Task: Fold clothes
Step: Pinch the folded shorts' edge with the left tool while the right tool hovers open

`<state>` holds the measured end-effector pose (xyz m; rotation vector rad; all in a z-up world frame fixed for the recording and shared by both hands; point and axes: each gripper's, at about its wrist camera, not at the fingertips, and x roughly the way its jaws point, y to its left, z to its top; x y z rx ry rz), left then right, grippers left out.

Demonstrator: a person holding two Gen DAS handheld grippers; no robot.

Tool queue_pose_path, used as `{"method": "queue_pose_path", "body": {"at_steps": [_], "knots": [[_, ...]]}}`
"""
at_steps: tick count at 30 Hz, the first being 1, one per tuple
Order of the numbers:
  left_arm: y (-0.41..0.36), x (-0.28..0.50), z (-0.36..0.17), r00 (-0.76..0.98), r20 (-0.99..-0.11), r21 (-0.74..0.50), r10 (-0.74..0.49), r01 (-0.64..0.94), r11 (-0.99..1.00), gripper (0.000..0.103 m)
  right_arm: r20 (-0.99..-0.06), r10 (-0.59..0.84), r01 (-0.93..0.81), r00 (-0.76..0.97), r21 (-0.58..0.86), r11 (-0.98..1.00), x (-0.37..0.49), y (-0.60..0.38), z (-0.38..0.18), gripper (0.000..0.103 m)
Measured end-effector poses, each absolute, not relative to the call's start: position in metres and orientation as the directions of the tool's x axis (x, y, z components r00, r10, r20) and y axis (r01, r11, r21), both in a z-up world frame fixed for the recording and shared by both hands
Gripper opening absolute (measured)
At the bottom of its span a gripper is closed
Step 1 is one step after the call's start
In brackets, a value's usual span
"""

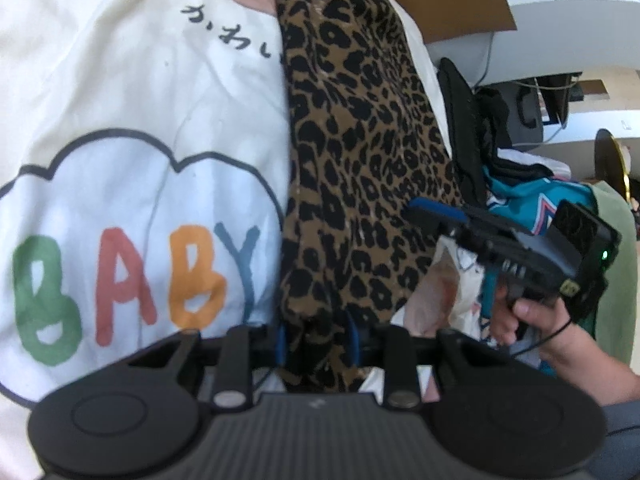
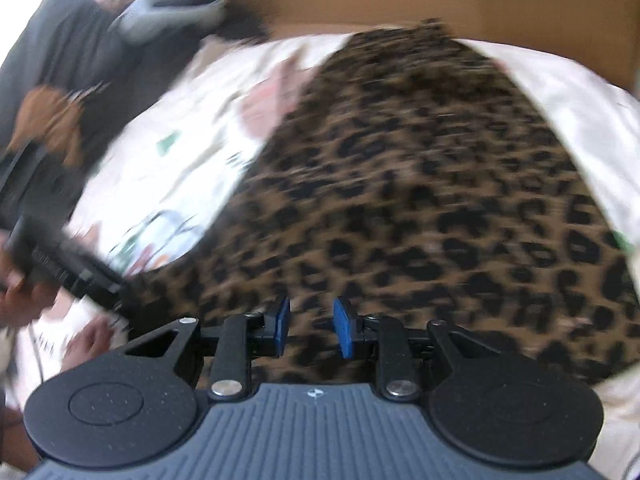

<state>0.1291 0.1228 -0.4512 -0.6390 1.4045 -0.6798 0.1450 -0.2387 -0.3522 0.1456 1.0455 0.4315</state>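
My left gripper (image 1: 316, 340): clamped on leopard cloth (image 1: 360, 140), bunched at 6 o'clock | my right gripper (image 2: 311, 326): jaws apart, no grip, just over the cloth | cloth lies on white BABY shirt (image 1: 132, 120), running toward 12 o'clock

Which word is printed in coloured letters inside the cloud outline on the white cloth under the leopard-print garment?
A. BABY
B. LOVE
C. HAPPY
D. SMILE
A. In the left wrist view, the white cloth shows a cloud outline holding the word BABY in green, red, orange and blue letters, just left of the leopard-print garment.
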Motion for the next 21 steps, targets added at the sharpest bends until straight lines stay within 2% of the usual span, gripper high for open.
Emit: {"method": "queue_pose_path", "body": {"at_steps": [1,5,21], "knots": [[0.122,0.128,-0.451,0.044,-0.669,-0.740,-0.742,0.054,0.670,0.011,-0.806,0.398,-0.255,0.438,0.313,0.915,0.147,-0.245,-0.353,0.031],[0.125,0.127,-0.446,0.054,-0.689,-0.720,-0.723,0.069,0.691,0.006,-0.808,0.340,-0.178,0.481,0.289,0.941,0.151,-0.268,-0.352,0.031],[0.132,0.129,-0.439,0.085,-0.697,-0.709,-0.712,0.074,0.702,0.005,-0.796,0.076,0.153,0.601,0.208,0.966,0.132,-0.380,-0.339,0.031]]}}
